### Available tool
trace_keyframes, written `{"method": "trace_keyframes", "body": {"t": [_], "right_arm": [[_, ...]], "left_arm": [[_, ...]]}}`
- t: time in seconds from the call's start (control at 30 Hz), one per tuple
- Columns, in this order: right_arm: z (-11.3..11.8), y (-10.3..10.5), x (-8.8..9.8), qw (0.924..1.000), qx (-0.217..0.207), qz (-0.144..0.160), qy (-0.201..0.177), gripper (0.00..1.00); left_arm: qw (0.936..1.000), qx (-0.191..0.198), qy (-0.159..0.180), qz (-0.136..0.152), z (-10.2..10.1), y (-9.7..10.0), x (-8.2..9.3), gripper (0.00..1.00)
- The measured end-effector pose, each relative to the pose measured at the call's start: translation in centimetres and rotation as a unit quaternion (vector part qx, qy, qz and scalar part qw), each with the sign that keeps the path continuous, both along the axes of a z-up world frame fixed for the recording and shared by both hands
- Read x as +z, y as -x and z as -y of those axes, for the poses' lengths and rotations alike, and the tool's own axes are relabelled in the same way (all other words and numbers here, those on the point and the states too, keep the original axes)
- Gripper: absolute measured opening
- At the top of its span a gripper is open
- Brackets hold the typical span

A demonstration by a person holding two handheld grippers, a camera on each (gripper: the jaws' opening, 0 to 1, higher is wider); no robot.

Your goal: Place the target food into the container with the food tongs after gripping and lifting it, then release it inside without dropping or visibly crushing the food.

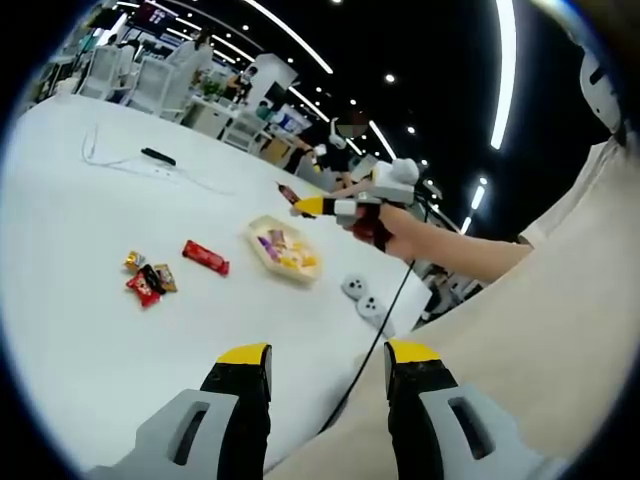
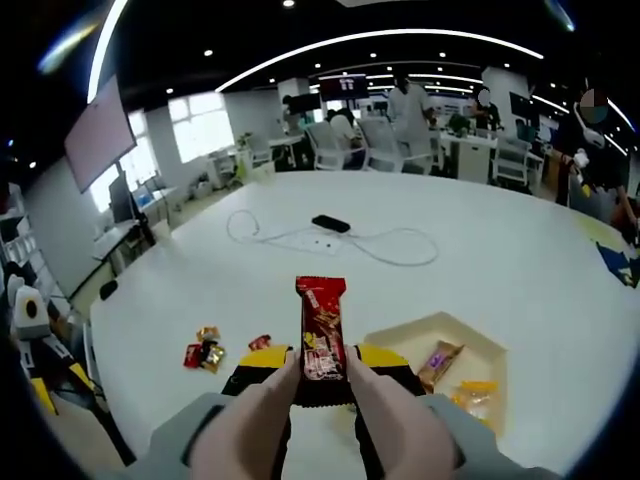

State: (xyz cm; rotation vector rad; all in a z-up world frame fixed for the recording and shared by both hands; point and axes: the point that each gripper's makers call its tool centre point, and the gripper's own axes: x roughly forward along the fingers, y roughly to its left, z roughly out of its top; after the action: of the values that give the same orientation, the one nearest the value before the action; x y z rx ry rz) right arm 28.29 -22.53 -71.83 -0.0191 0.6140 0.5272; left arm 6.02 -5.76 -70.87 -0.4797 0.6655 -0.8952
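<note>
My right gripper (image 2: 322, 368) is shut on a red-brown candy bar (image 2: 322, 328), which stands upright between the jaws above the white table. Just to its right lies the beige shallow container (image 2: 402, 338) with several wrapped sweets in it. In the left gripper view, a hand holds the right gripper (image 1: 312, 206) over the far side of the container (image 1: 256, 236), with the candy bar (image 1: 290, 192) at its tip. My left gripper (image 1: 329, 355) is open at the table's near edge, nothing between its jaws.
A red bar (image 1: 205, 257) and a small pile of candies (image 1: 148, 278) lie left of the container; the pile (image 2: 205, 353) also shows in the right gripper view. A black device (image 2: 330, 223) with a white cable lies farther back. Two white round objects (image 1: 360, 295) sit near the table edge.
</note>
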Motion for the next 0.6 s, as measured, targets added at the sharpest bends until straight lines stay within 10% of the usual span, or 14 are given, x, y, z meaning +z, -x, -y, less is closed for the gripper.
{"method": "trace_keyframes", "body": {"t": [0.6], "right_arm": [[2.4,-0.1,0.4,0.9997,-0.023,0.003,0.004,0.23]], "left_arm": [[1.0,-0.004,0.0,0.0,0.2,0.1,0.0,0.45]]}}
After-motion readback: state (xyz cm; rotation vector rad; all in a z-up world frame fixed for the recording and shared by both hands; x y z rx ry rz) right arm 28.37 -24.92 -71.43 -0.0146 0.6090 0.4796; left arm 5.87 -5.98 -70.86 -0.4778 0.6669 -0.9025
